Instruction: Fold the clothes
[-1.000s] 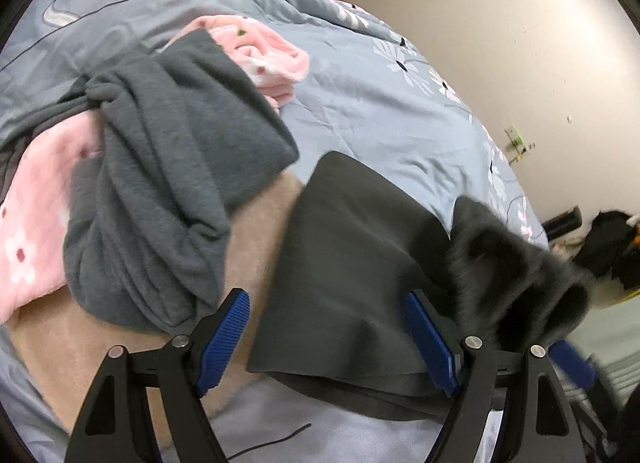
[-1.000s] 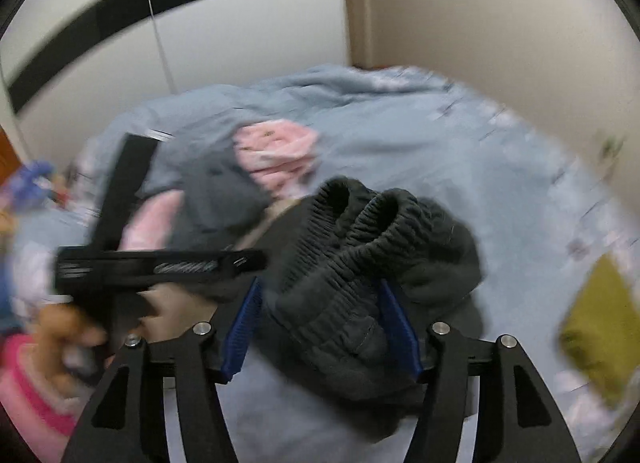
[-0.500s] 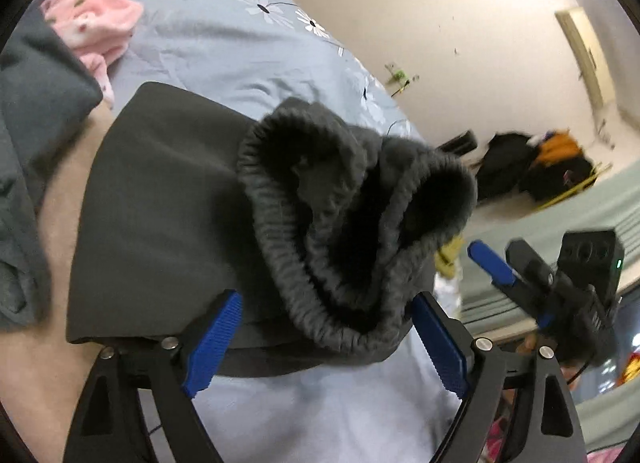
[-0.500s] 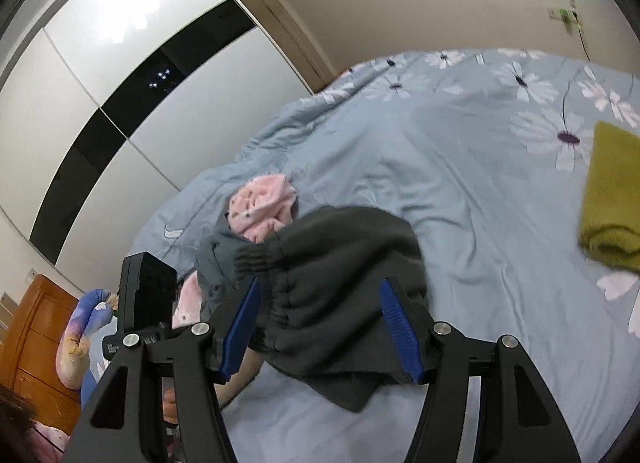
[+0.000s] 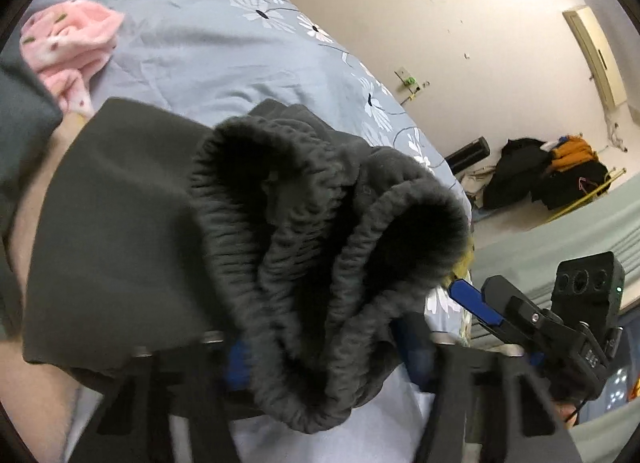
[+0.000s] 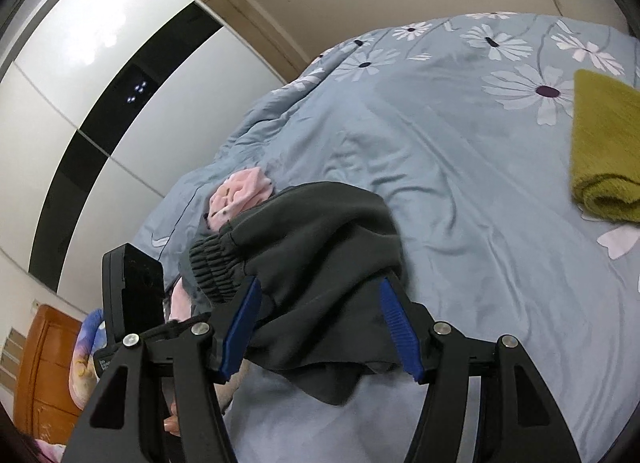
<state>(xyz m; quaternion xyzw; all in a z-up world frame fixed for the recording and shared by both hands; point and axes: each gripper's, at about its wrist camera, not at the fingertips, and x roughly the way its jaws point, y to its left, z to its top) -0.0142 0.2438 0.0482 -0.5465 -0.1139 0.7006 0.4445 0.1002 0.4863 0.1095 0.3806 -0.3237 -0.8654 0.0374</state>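
Your left gripper sits at 6 o'clock in its own view, motion-blurred, with the ribbed elastic waistband of the dark grey trousers bunched between its blue-padded fingers; the fingers look drawn in against that cloth, but the blur and the fabric draped over them mean you cannot tell whether they truly pinch it. Your right gripper shows clearly at 6 o'clock in its view: its fingers stand spread apart, released, with the folded trousers lying between and in front of them, the cloth brushing the inner pads without being clamped. The trousers rest on the bed, whose blue-grey cover carries white daisies, and they sit near the middle of the right view, the waistband turned toward 9 o'clock. Just behind the trousers, at 11 o'clock from them, a pink spotted garment peeks out; in the left view the same pink piece lies at 10 o'clock. A folded olive-green garment lies well apart on the cover at 3 o'clock in the right view. In the left view your right gripper enters at 4 o'clock, one blue pad just beside the waistband. A white wardrobe with a black band stands at 10 o'clock behind the bed.
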